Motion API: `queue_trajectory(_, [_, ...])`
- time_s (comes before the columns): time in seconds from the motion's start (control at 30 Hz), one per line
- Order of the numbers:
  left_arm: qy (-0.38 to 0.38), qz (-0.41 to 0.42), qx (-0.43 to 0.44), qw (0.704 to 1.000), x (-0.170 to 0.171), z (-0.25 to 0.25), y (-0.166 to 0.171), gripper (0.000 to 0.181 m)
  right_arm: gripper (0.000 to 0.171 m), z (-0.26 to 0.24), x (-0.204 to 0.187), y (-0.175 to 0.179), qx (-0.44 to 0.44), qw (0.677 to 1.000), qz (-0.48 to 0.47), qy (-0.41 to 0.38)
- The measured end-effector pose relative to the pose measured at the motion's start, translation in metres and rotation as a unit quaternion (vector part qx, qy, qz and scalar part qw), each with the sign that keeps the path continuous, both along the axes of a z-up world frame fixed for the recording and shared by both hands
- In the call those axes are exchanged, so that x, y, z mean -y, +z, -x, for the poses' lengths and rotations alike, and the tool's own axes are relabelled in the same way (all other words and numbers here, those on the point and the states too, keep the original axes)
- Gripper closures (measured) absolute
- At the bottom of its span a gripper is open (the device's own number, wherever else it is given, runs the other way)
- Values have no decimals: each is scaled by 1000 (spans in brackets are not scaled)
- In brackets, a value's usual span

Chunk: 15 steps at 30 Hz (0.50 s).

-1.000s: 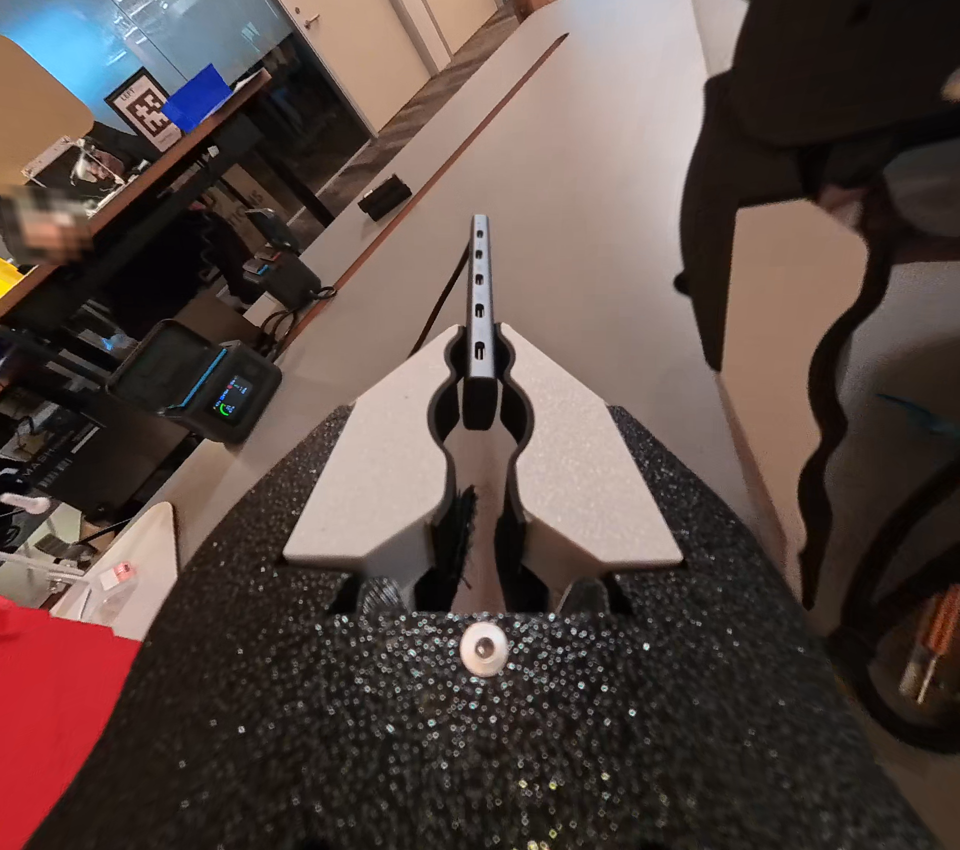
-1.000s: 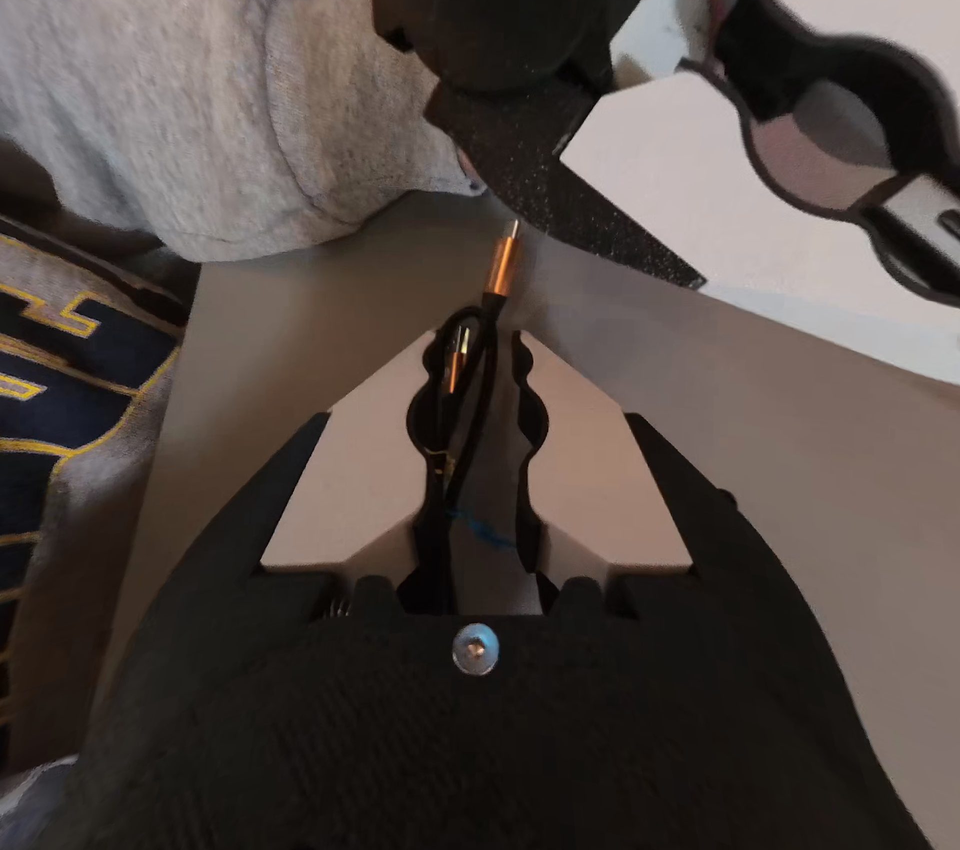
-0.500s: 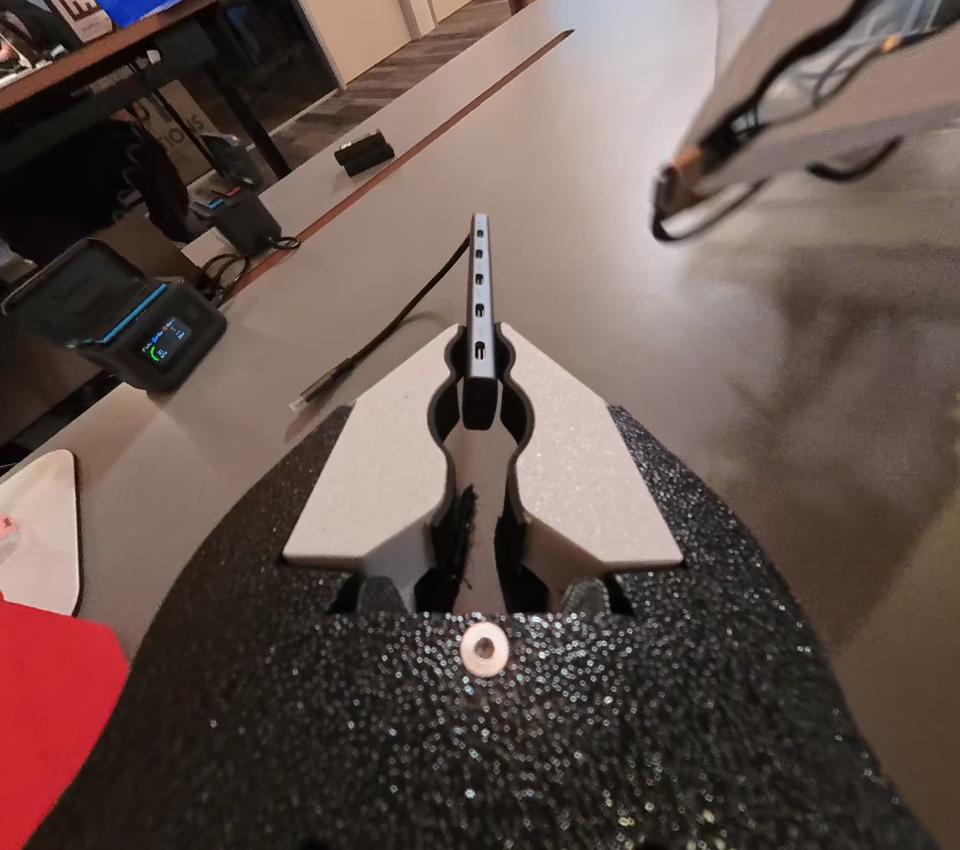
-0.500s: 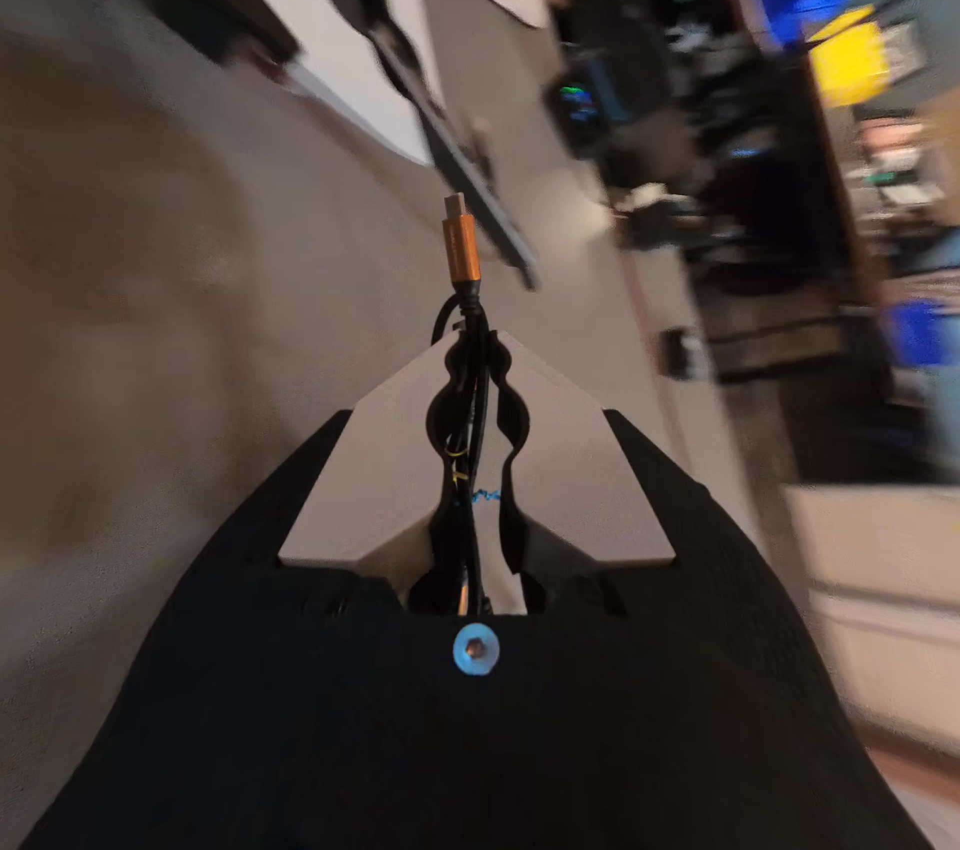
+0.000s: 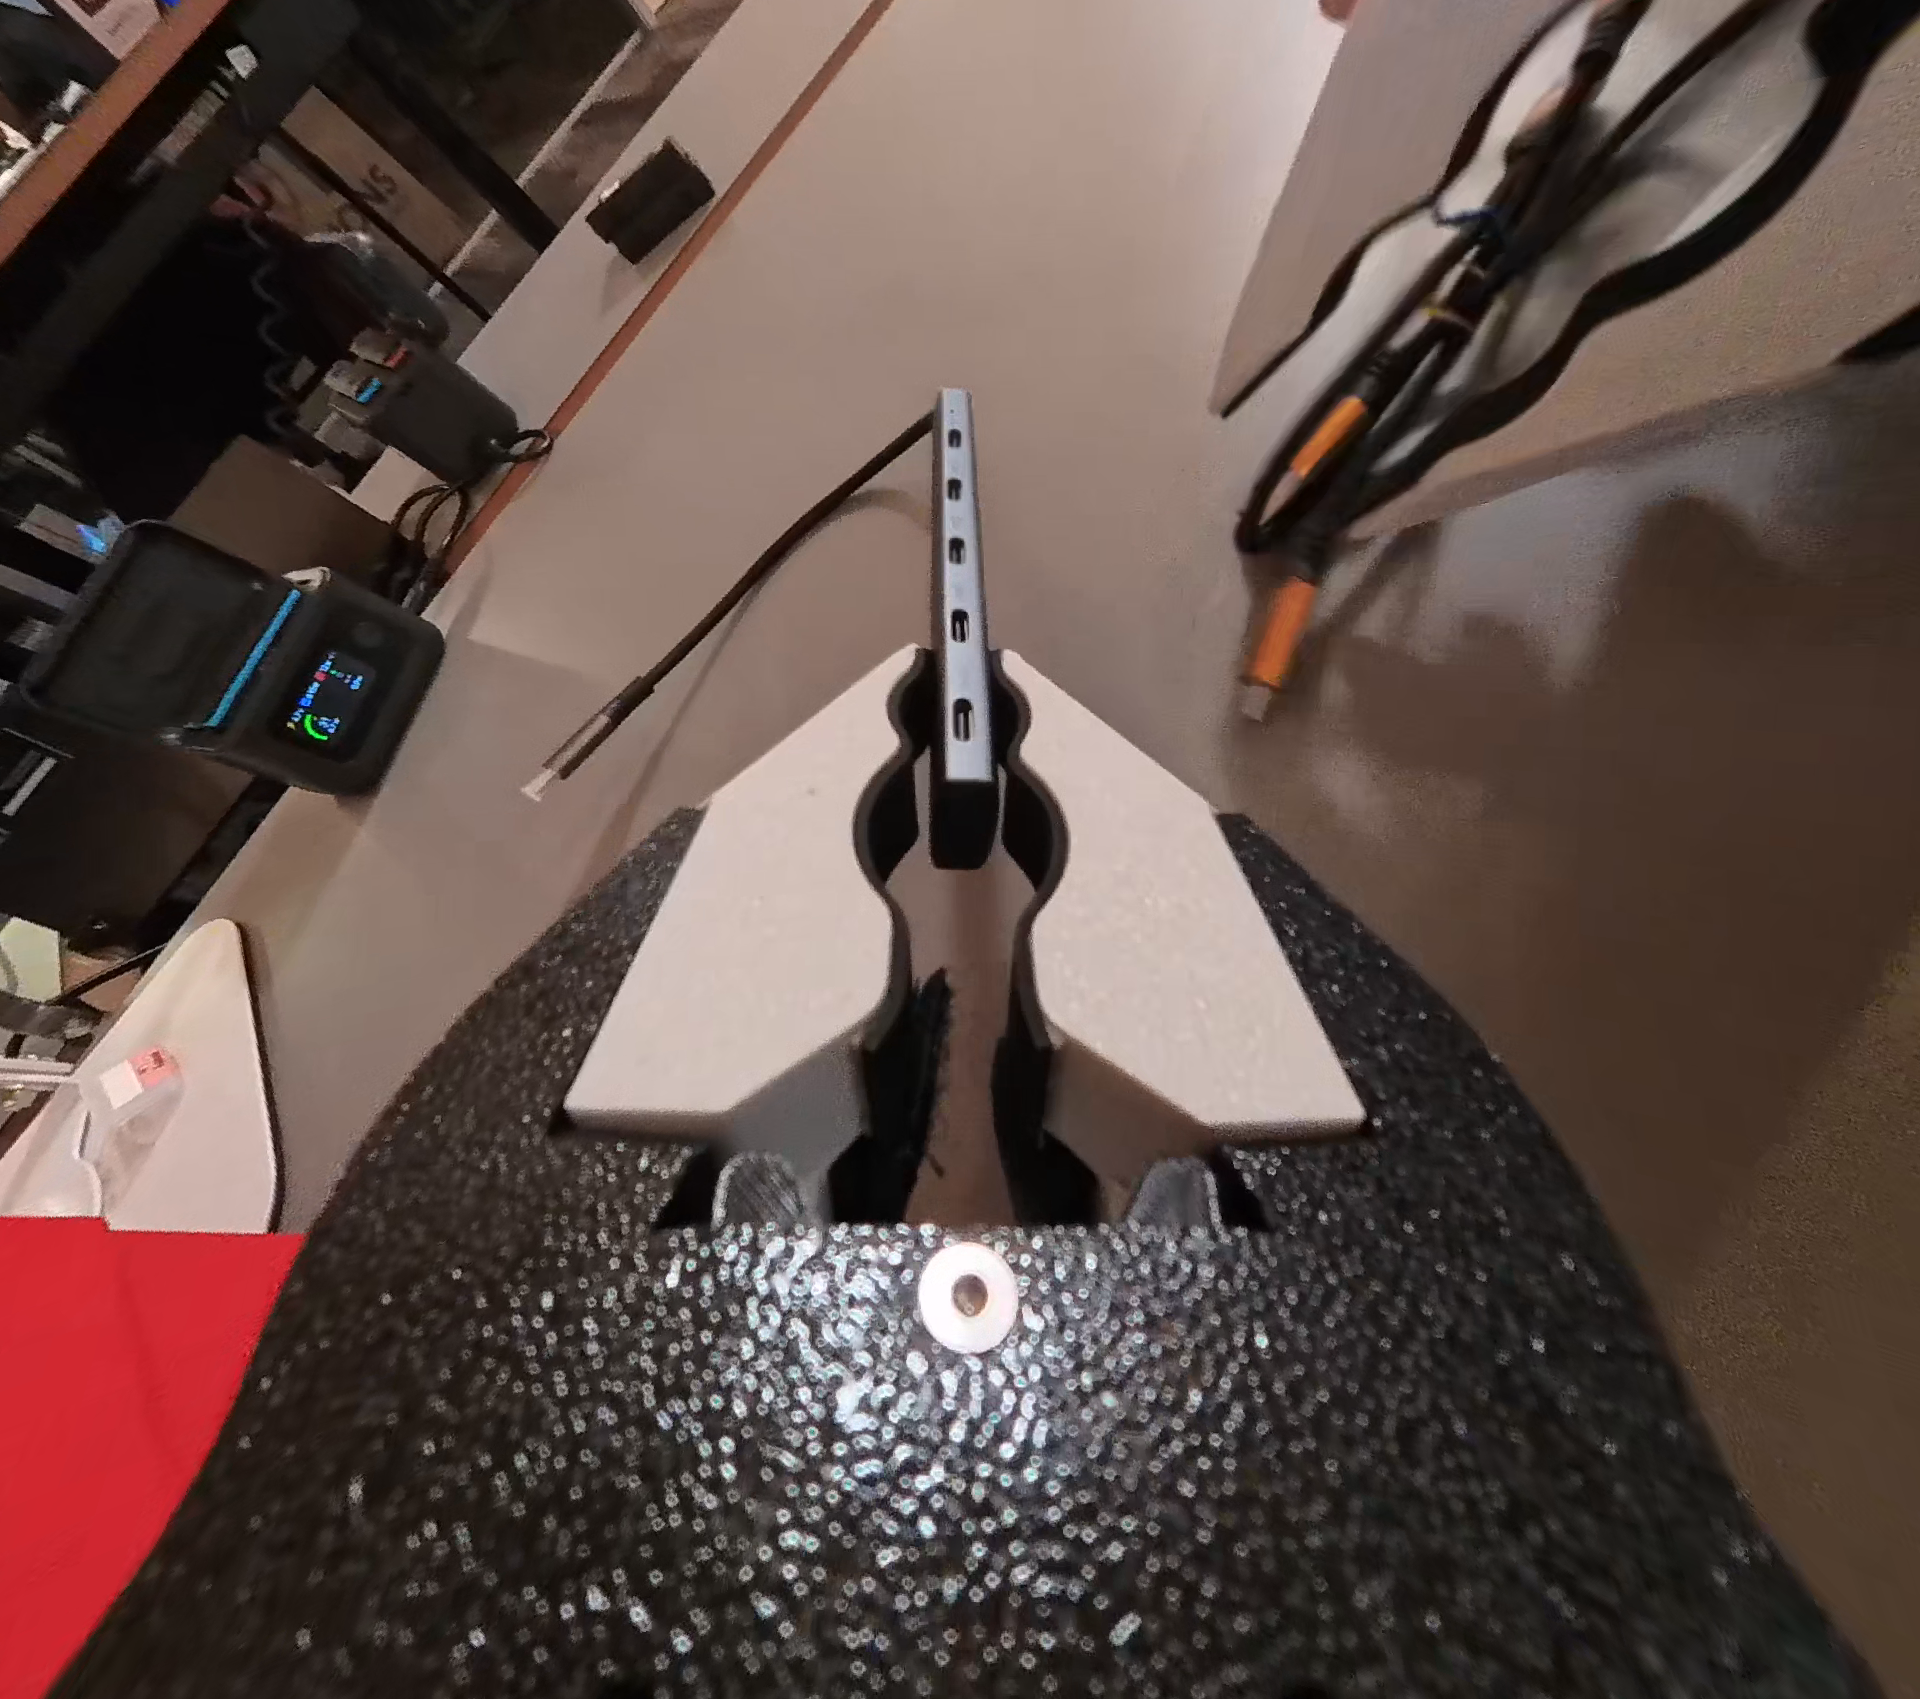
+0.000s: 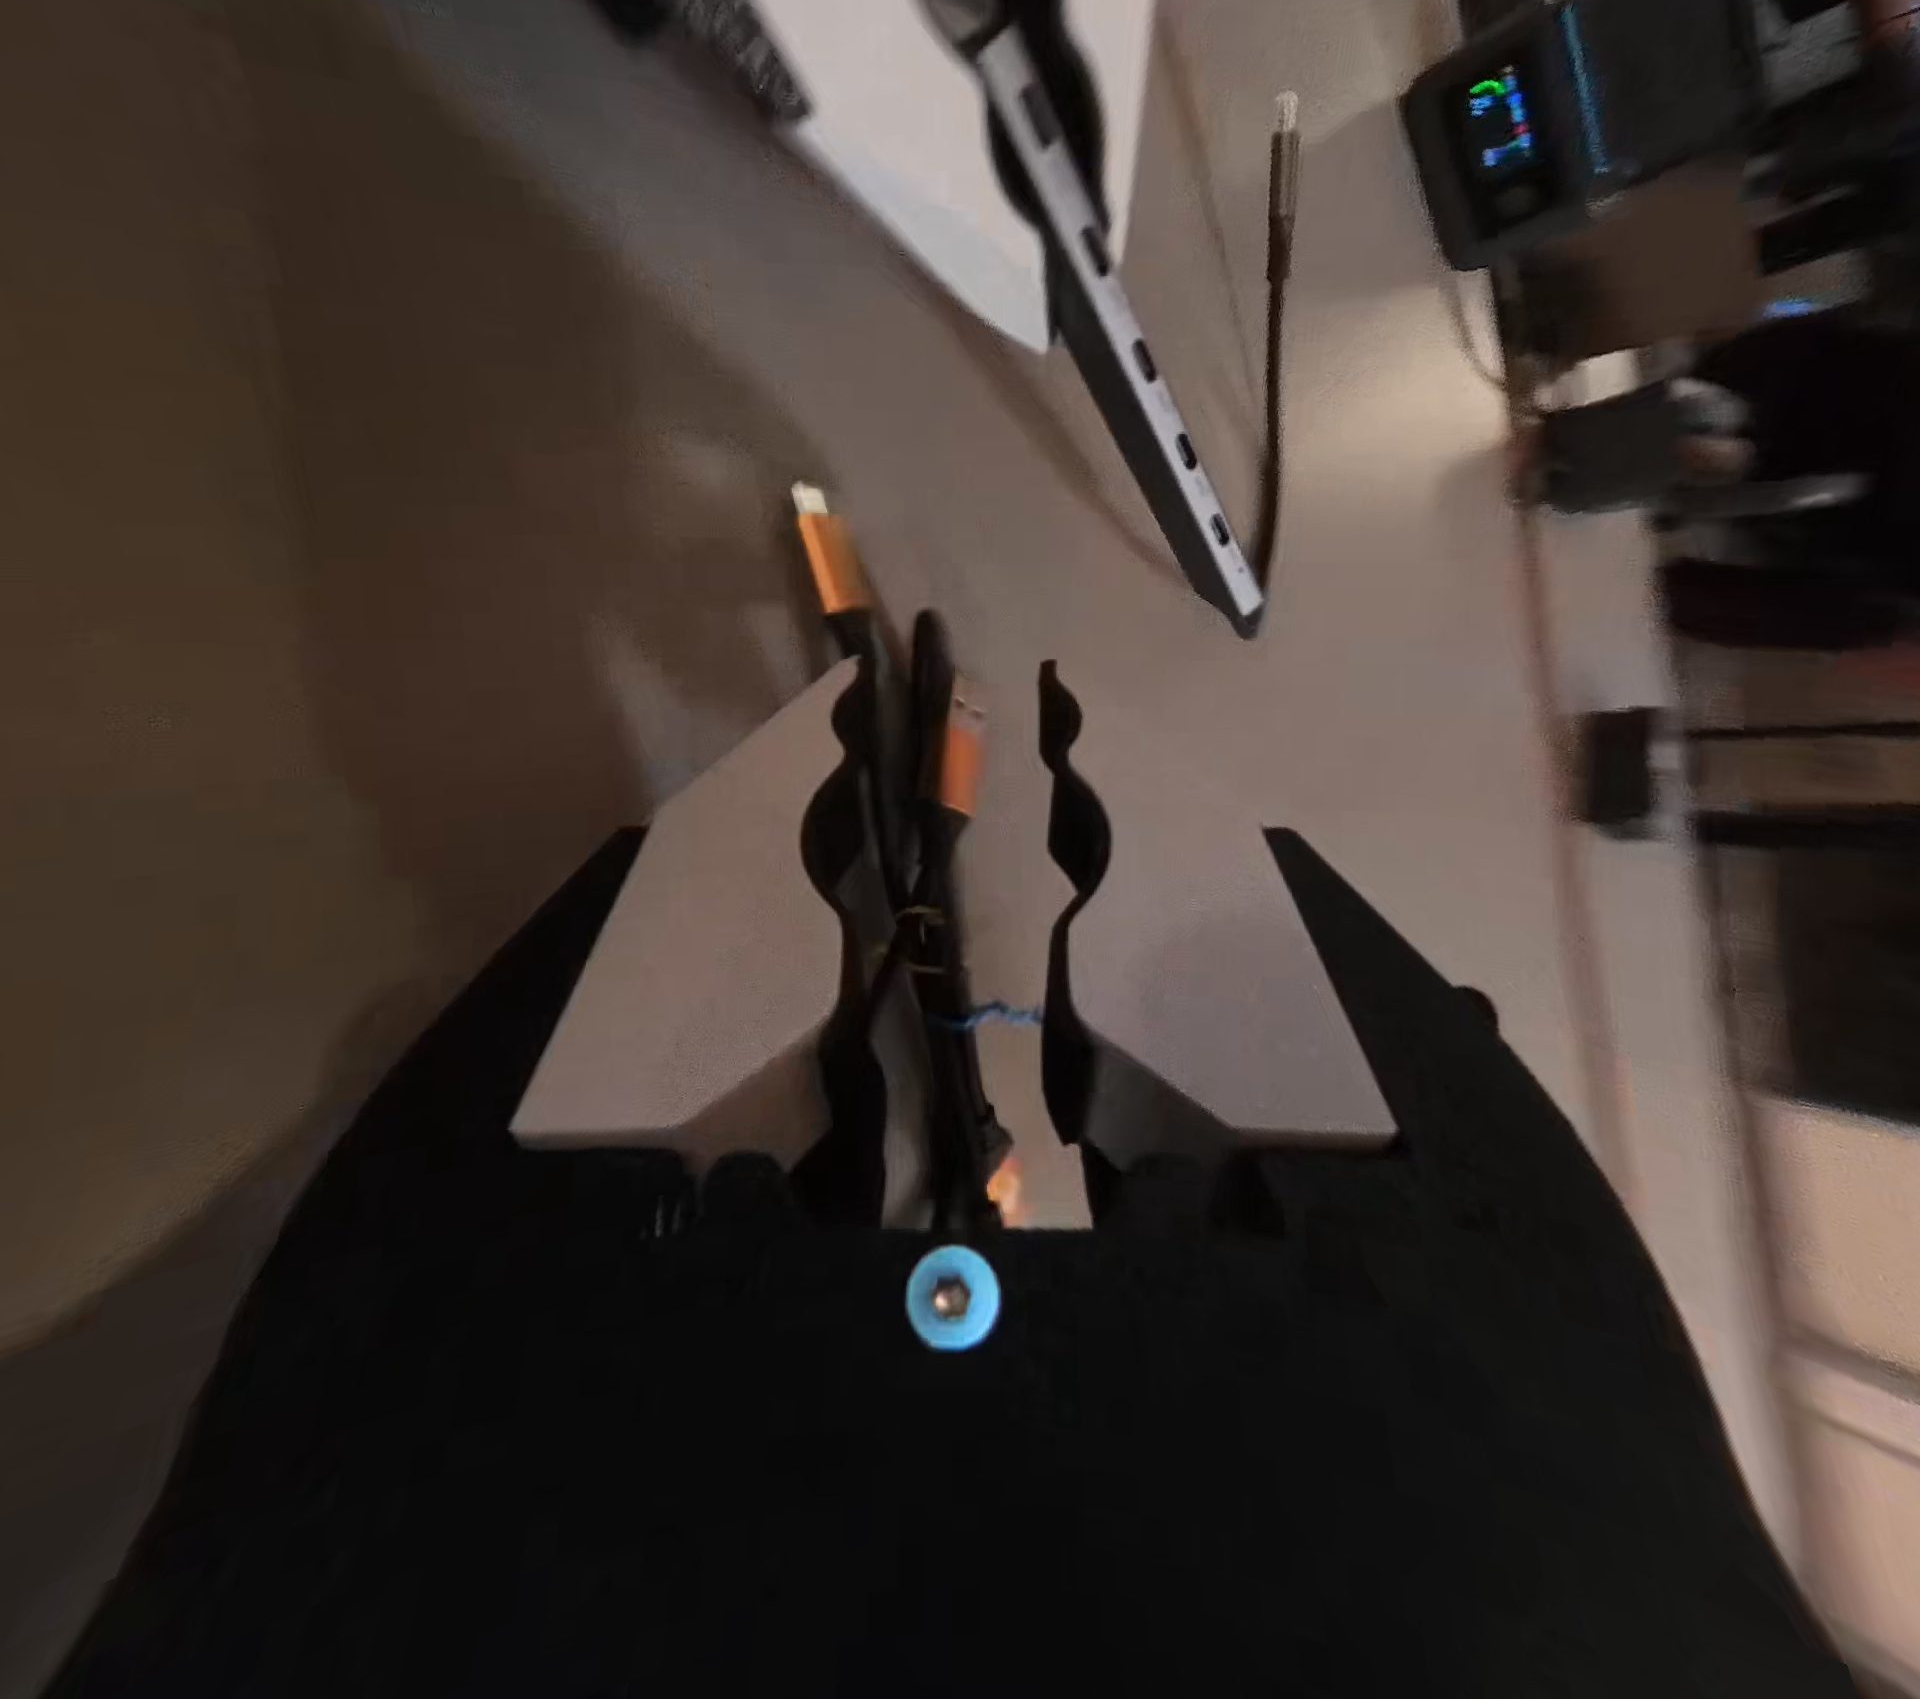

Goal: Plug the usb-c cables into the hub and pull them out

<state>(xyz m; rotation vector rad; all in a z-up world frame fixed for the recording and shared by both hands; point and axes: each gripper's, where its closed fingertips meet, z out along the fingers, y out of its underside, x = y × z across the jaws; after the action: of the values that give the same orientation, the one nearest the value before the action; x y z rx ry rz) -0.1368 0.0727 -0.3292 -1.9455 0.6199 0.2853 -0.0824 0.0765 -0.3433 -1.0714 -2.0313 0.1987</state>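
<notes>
My left gripper (image 5: 961, 683) is shut on the near end of a slim grey hub (image 5: 961, 569), held on edge with its row of ports facing up. The hub's own dark cable (image 5: 727, 600) trails left onto the table. My right gripper (image 6: 951, 673) is open. A tied bundle of black cables with orange plugs (image 6: 935, 870) lies loose against its left finger. One orange plug (image 6: 831, 563) sticks out past the fingertips, and a second (image 6: 961, 756) sits between them. In the left wrist view that plug (image 5: 1283, 631) touches the table right of the hub. The hub (image 6: 1143, 382) lies ahead of the right gripper.
A black device with a lit screen (image 5: 312, 683) stands at the table's left edge and also shows in the right wrist view (image 6: 1507, 132). A small black box (image 5: 649, 200) lies farther back. A white tray (image 5: 187, 1078) and a red surface (image 5: 125, 1441) are near left.
The right gripper has swung round to face the hub and lowered to the table. Its jaws have opened and the cable bundle now lies loose. The left gripper still holds the hub.
</notes>
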Motion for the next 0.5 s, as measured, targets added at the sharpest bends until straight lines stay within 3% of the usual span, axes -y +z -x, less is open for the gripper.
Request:
queue_trajectory(0.13, [-10, 12, 5, 1000, 1, 3, -5, 174, 142, -3, 11, 17, -36, 988, 143, 44])
queue_trajectory(0.27, [-14, 15, 18, 1000, 2, 5, -7, 174, 148, -13, 40, 15, 10, 963, 241, 120])
queue_trajectory(0.5, [-18, 17, 31, 999, 3, 6, -7, 174, 151, -5, 44, -5, 45, 961, 225, 154])
